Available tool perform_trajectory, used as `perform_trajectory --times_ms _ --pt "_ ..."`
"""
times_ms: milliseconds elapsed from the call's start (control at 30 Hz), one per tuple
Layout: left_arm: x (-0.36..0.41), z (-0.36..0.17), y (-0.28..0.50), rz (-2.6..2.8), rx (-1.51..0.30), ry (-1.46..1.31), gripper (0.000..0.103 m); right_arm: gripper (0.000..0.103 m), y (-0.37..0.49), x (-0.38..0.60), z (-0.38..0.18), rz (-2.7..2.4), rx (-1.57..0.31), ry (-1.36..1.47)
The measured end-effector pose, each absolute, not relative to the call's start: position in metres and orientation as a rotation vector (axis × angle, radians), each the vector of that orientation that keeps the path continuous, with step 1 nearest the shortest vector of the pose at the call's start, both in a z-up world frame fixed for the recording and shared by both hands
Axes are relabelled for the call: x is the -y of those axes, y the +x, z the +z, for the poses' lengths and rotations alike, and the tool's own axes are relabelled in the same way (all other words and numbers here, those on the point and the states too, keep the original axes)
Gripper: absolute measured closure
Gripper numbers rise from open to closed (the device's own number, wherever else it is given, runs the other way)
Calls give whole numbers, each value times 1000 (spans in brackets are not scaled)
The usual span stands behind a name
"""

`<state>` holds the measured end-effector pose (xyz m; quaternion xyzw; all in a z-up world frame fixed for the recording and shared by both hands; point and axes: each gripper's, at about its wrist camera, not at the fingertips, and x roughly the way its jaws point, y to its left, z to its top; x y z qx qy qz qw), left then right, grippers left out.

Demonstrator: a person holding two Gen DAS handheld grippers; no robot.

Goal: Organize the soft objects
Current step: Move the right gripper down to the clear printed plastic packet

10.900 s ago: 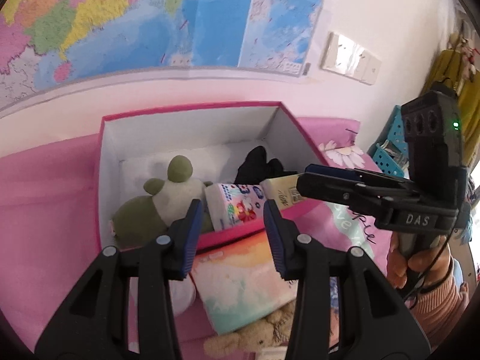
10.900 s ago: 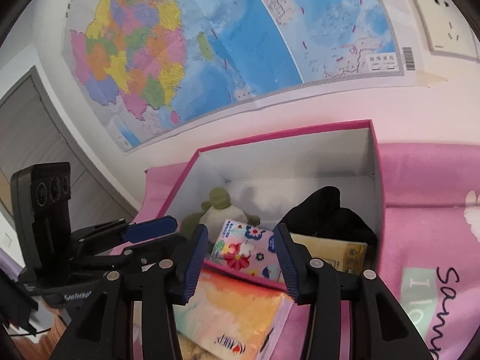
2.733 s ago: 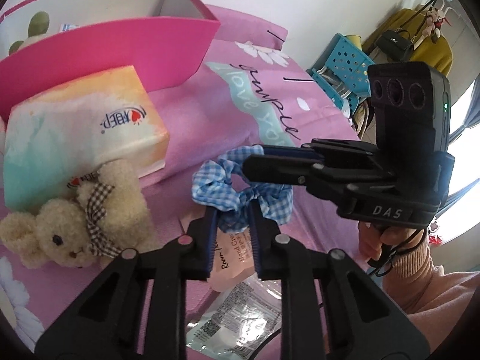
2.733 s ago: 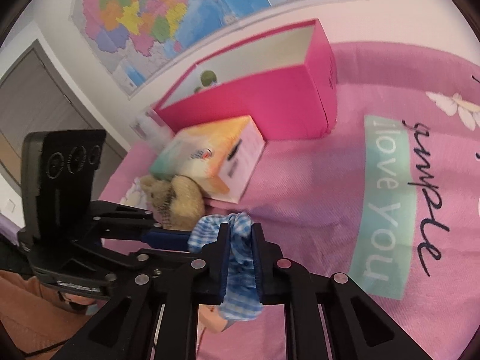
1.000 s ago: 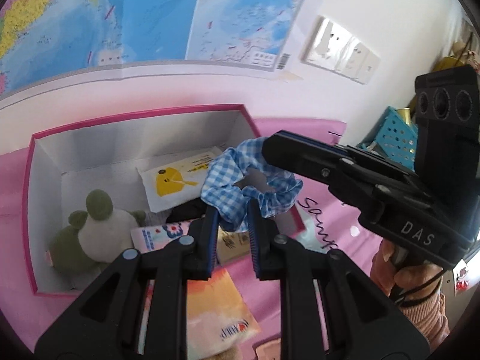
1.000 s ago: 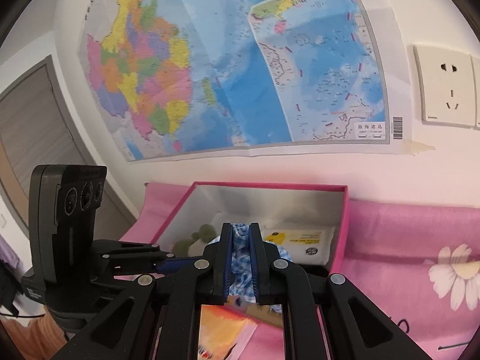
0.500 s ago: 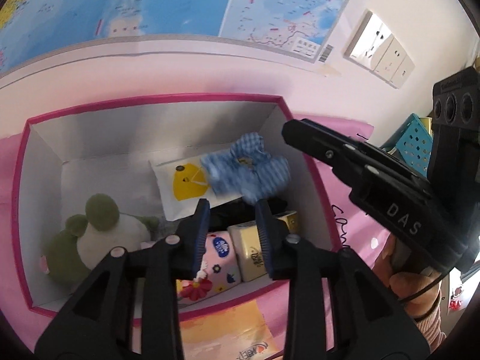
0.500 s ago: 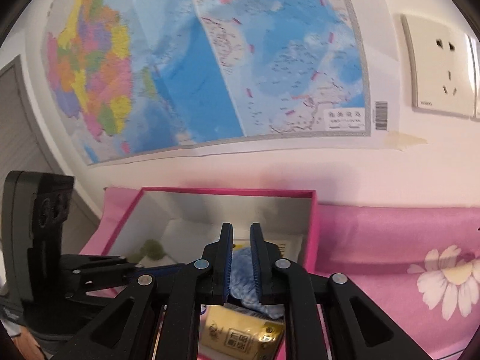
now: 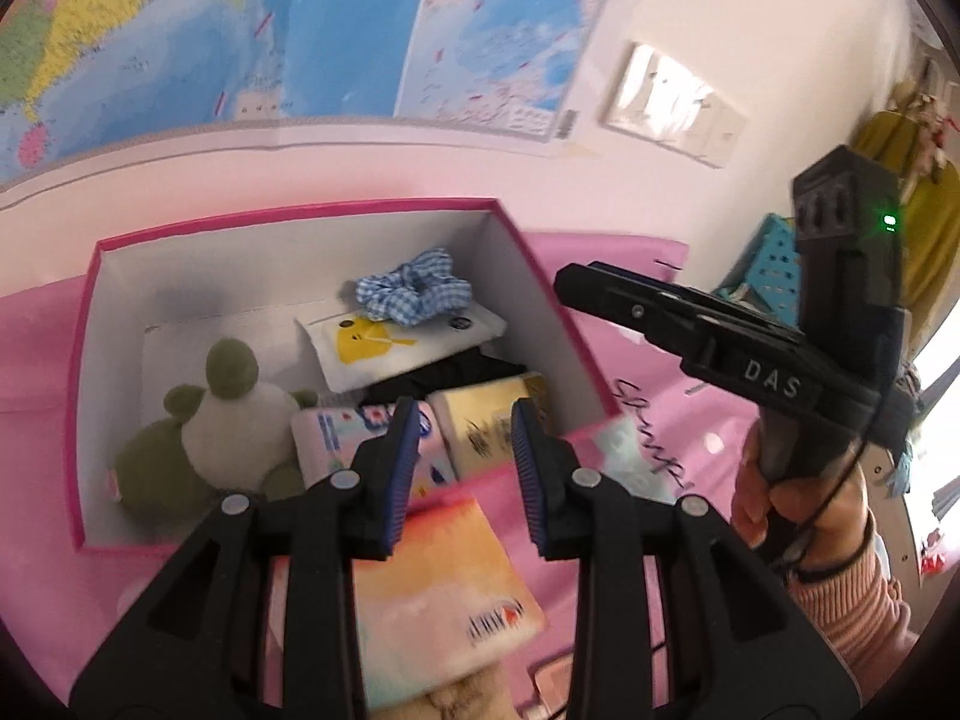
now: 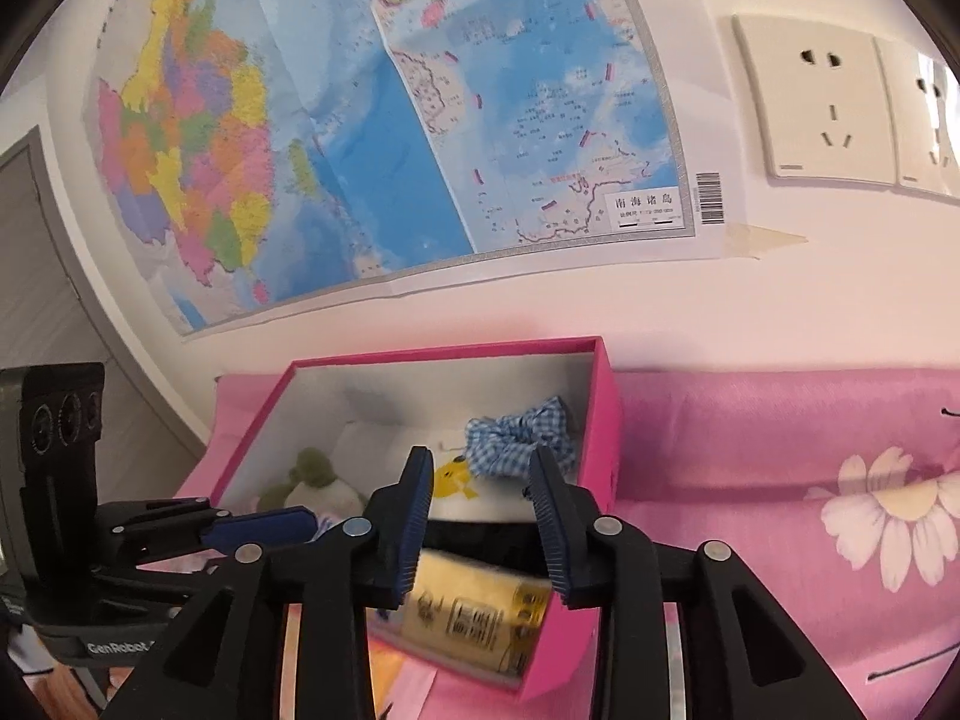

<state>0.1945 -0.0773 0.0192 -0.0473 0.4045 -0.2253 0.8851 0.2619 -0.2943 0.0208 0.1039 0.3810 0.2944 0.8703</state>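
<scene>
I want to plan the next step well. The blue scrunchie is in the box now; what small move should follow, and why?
Probably bring the left tongs down to the orange tissue pack: the scrunchie lies inside the pink box, both tongs are empty, the pack lies outside.

From my end, the scrunchie [image 9: 414,294] reads as blue-and-white gingham, lying on a white packet [image 9: 396,348] printed with a yellow figure. The box [image 9: 528,276] is hot pink outside and pale grey-white within. I see a plush toy [image 9: 222,420] in olive green with a cream belly, a golden-yellow pack [image 9: 486,420], and a pink pack [image 9: 360,438] with blue and floral print (blurred here). The tissue pack [image 9: 444,588] outside fades orange to white to teal. The cover [image 10: 780,450] is pink with white daisies; the wall map [image 10: 360,120] is blue sea and multicoloured land.
</scene>
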Motion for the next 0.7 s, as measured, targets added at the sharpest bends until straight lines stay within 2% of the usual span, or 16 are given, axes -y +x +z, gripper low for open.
perform_trajectory --times_ms 67,300,433,700 --pt "74 23 179 -493 -819 -94 69 61 251 300 25 634 -788 229" --pt "66 26 126 -558 -773 -81 67 53 207 314 42 732 -774 264" --pt "67 18 103 -598 -797 -85 66 46 184 320 50 785 -778 288" --pt "71 -21 59 -656 -923 -82 65 42 132 325 51 860 -807 261"
